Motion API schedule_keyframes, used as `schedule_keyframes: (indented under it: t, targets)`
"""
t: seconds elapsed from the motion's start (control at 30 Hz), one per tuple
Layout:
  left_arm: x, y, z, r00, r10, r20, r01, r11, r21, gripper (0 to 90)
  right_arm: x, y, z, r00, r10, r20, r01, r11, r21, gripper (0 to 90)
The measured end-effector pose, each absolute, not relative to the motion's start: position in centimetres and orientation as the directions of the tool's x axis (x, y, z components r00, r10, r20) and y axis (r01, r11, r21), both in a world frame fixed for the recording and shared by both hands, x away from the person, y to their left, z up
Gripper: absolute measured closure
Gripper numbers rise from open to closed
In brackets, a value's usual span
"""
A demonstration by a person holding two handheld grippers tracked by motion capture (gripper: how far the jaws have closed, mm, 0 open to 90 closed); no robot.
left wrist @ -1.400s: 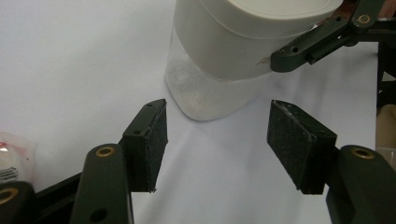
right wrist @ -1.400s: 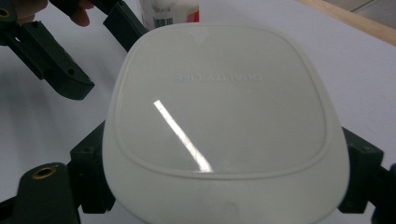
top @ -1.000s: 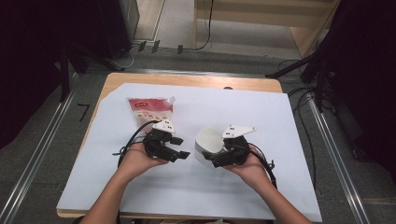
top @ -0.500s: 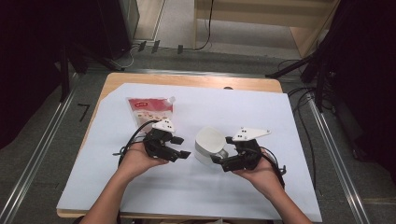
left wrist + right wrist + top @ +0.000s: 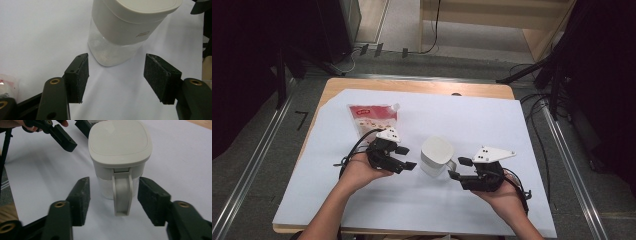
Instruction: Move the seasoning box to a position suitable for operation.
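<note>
A small clear jug with a beige square lid (image 5: 437, 155) (image 5: 117, 32) (image 5: 120, 152) stands upright on the white sheet (image 5: 492, 130). Its handle (image 5: 122, 193) points toward my right gripper (image 5: 458, 168) (image 5: 113, 203), which is open with a jaw on each side of the handle, not touching it. On the jug's left, my left gripper (image 5: 405, 157) (image 5: 116, 77) is open too, a short way from the jug's lower corner. A red and white spouted pouch (image 5: 373, 118) lies flat behind the left hand.
The white sheet covers most of a wooden table (image 5: 422, 86). Dark cables (image 5: 352, 150) trail from the left gripper. Metal rails (image 5: 562, 150) run along both sides of the table, with floor cables beyond.
My right gripper has pulled back from the jug to the right and down, and the handle now shows free. The left gripper has shifted only slightly.
</note>
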State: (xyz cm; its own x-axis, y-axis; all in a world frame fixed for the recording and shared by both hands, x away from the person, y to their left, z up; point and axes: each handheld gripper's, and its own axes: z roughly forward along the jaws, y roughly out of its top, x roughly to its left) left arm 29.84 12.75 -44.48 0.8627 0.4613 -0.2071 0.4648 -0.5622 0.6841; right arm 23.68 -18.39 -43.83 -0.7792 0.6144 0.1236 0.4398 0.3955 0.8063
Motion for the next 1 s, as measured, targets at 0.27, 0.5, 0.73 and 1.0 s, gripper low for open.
schedule_keyframes:
  t: [0.27, 0.5, 0.73, 1.0]
  targets:
    - [29.9, 12.7, -44.5, 0.868, 0.454, -0.203, 0.459, -0.574, 0.678, 37.8, 23.5, -18.1, -44.5, -0.795, 0.590, 0.140, 0.447, 0.414, 0.793, 74.2]
    - [29.9, 12.7, -44.5, 0.866, 0.458, -0.201, 0.463, -0.581, 0.669, 37.7, 23.5, -17.1, -45.3, -0.813, 0.562, 0.151, 0.453, 0.448, 0.771, 80.3]
    - [29.8, 12.6, -44.6, 0.867, 0.454, -0.203, 0.461, -0.578, 0.674, 37.7, 23.8, -16.5, -46.3, -0.811, 0.558, 0.176, 0.475, 0.452, 0.755, 90.0]
    - [29.9, 12.6, -44.6, 0.869, 0.453, -0.197, 0.456, -0.582, 0.673, 37.7, 24.4, -16.5, -46.8, -0.808, 0.562, 0.175, 0.478, 0.454, 0.752, 90.0]
